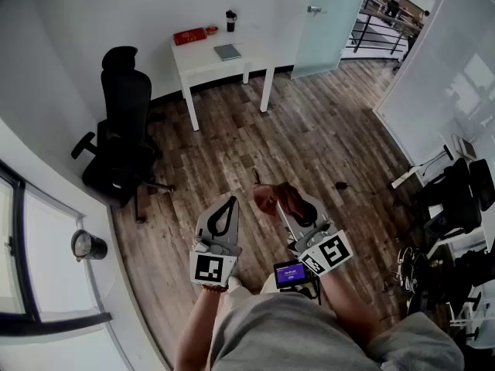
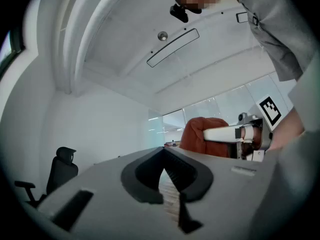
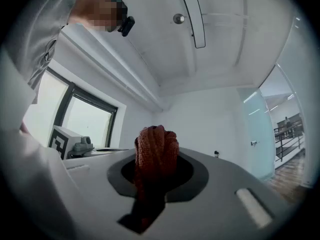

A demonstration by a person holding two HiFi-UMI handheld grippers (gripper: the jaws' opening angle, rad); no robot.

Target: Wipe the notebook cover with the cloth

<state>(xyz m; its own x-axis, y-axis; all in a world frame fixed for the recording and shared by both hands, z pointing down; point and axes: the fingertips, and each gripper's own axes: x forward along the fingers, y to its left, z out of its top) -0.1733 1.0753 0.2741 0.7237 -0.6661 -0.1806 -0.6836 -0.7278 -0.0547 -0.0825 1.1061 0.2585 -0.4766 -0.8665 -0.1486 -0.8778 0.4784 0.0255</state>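
Right gripper (image 3: 152, 184) clamping cloth (image 3: 156, 146), notebook (image 1: 227, 52) well apart

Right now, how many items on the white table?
4: red box at left, small reddish item beside it, black cup at back, notebook in front. None looks hidden.

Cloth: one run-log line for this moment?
phase: pre-wipe | right gripper: shut on cloth | left gripper: shut, empty | notebook: on white table, untouched
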